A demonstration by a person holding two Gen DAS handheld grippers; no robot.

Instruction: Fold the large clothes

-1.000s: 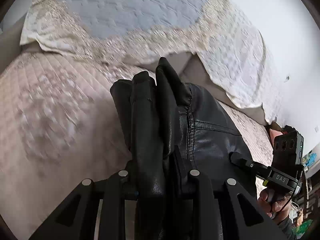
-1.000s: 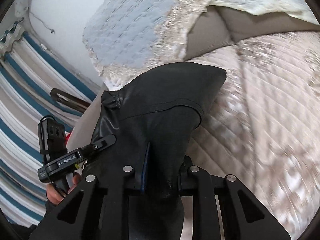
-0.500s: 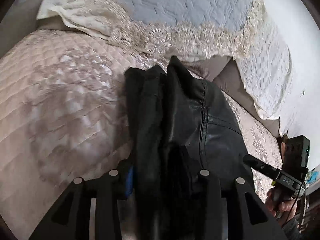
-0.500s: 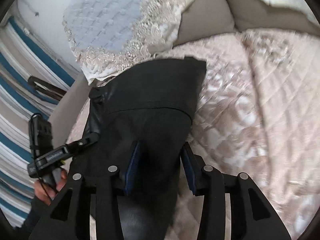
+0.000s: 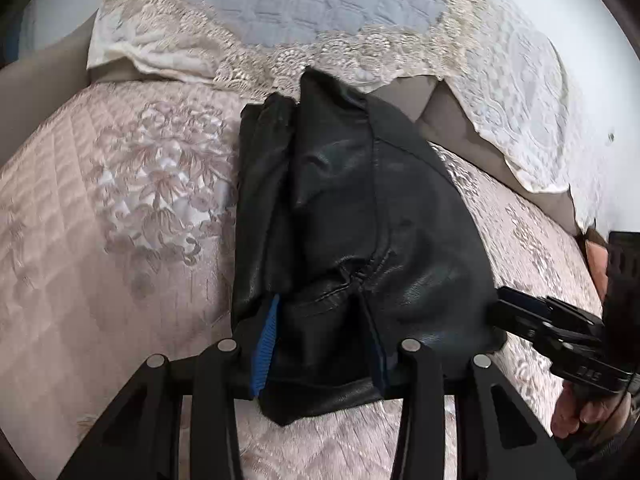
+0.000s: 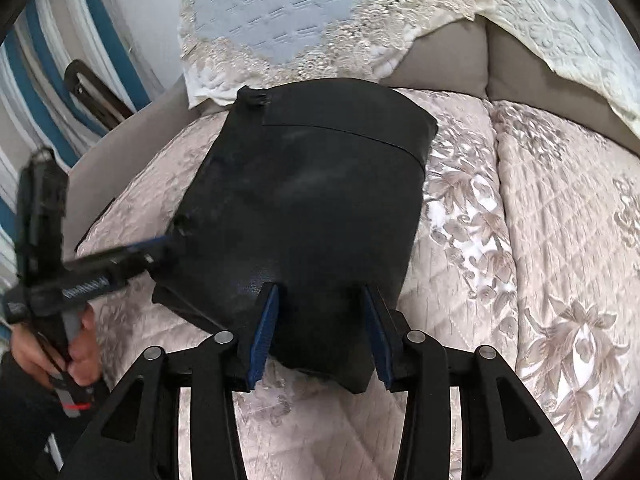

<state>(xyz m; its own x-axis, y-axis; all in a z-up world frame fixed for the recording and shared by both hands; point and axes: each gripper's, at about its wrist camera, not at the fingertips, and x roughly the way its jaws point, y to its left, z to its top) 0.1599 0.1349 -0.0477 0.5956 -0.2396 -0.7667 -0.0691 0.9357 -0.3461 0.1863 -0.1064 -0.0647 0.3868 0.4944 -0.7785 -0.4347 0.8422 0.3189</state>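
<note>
Here we see a black leather garment (image 5: 360, 220) lying folded on a pink quilted sofa cover (image 5: 100, 220), its far edge reaching the lace-trimmed cloth (image 5: 320, 8) draped over the sofa back. Our left gripper (image 5: 320, 344) straddles the near edge of the garment; its jaws are opening, the blue pads (image 5: 264, 348) stand apart with leather between them, and they do not visibly press on it. In the right wrist view the same garment (image 6: 312, 200) presents a flat, smooth upper panel, with a seam running across its far part. Our right gripper (image 6: 320, 328) likewise stands parted, about half way, over the near hem, its two blue pads (image 6: 262, 332) flanking a tongue of leather without clamping it. Each view also catches the other gripper at the garment's side edge, held by a hand (image 6: 76, 344) gripping its handle. A blue-and-white striped curtain (image 6: 44, 80) hangs at the left margin, beside a white wall (image 5: 600, 92).
</note>
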